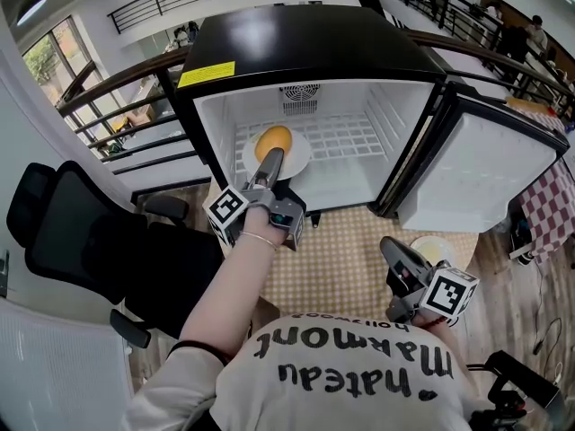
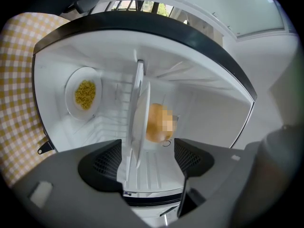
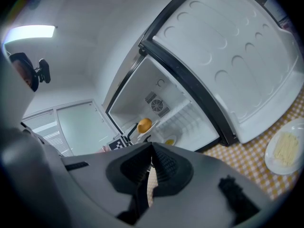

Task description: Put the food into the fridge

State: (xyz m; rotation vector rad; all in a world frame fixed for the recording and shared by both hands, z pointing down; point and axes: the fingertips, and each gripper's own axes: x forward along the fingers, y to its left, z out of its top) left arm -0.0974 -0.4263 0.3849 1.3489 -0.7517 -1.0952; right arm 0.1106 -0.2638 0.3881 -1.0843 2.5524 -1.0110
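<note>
The black mini fridge point(image 1: 305, 39) stands open with its door point(image 1: 476, 169) swung to the right. On its wire shelf rests a white plate point(image 1: 298, 157) carrying an orange bun point(image 1: 274, 139). My left gripper point(image 1: 272, 160) reaches inside. In the left gripper view the plate's rim point(image 2: 138, 113) runs edge-on between the jaws of the left gripper point(image 2: 147, 148). The jaws stand open and the pads are clear of it. The bun point(image 2: 154, 122) lies just beyond. My right gripper point(image 1: 388, 245) hovers in front of the fridge, shut and empty, as the right gripper view point(image 3: 152, 148) also shows.
A second plate with yellow food point(image 2: 85, 94) sits lower in the fridge. A plate of pale noodles point(image 1: 431, 248) lies on the yellow checkered tablecloth point(image 1: 350, 259) beside my right gripper. A black office chair point(image 1: 72, 232) stands at the left.
</note>
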